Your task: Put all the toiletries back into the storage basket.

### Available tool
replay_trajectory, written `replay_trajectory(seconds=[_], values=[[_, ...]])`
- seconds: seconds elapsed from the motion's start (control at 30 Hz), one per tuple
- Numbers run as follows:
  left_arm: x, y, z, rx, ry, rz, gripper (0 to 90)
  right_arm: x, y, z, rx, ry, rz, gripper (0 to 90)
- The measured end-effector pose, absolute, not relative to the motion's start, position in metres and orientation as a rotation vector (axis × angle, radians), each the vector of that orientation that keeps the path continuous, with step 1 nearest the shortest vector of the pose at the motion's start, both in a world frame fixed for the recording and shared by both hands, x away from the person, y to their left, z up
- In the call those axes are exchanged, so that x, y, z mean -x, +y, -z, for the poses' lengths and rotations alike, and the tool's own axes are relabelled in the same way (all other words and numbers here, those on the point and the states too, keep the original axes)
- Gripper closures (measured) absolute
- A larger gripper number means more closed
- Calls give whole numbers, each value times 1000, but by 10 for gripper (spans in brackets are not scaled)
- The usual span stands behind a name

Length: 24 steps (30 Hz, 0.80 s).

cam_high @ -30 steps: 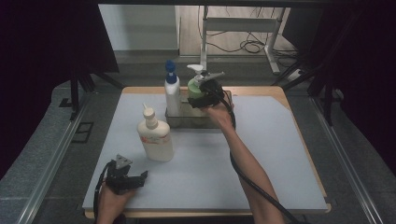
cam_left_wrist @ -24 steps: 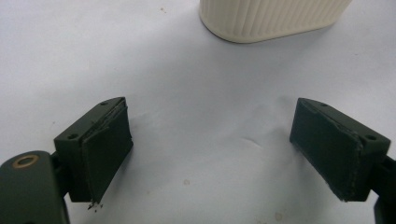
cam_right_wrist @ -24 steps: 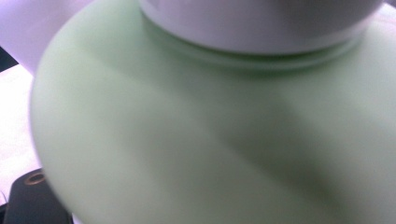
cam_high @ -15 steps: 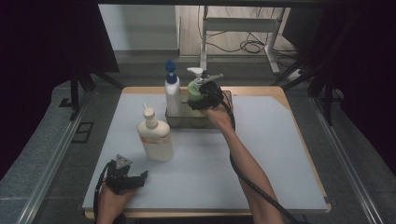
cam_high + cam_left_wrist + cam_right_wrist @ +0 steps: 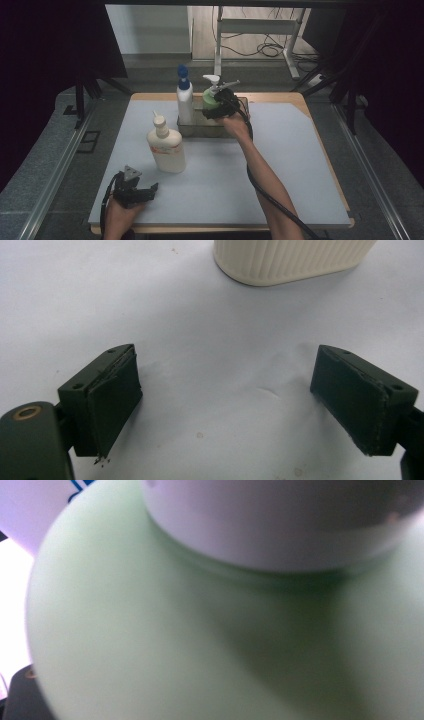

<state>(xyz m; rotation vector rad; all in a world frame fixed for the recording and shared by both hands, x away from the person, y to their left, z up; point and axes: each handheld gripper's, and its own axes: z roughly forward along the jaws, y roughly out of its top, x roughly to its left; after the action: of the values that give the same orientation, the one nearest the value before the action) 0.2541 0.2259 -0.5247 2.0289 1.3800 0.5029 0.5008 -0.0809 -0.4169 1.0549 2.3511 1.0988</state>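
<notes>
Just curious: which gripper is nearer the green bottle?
Right. The right gripper is up against the green bottle in the tray. The left gripper rests at the table's near edge, jaws open, far from it.

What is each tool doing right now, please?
Left tool: open, holding nothing.
Right tool: gripping the pale green plastic spray bottle in the clear tray.

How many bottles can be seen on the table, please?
3: a white bottle with blue cap and a green spray bottle stand in the clear tray; a cream bottle stands alone on the mat. Others may hide behind the right gripper.
</notes>
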Motion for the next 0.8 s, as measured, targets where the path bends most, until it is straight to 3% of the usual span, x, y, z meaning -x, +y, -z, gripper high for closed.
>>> replay_trajectory(seconds=[0.33,0.5,0.8], values=[[-254,226,525,-2030,1379,-504,119,-501,-82,419,-1045,2345,-1131,106],[-254,226,525,-2030,1379,-504,119,-501,-86,416,-1019,2341,-1186,0],[-254,226,525,-2030,1379,-505,119,-490,-94,401,-945,2339,-1182,0]])
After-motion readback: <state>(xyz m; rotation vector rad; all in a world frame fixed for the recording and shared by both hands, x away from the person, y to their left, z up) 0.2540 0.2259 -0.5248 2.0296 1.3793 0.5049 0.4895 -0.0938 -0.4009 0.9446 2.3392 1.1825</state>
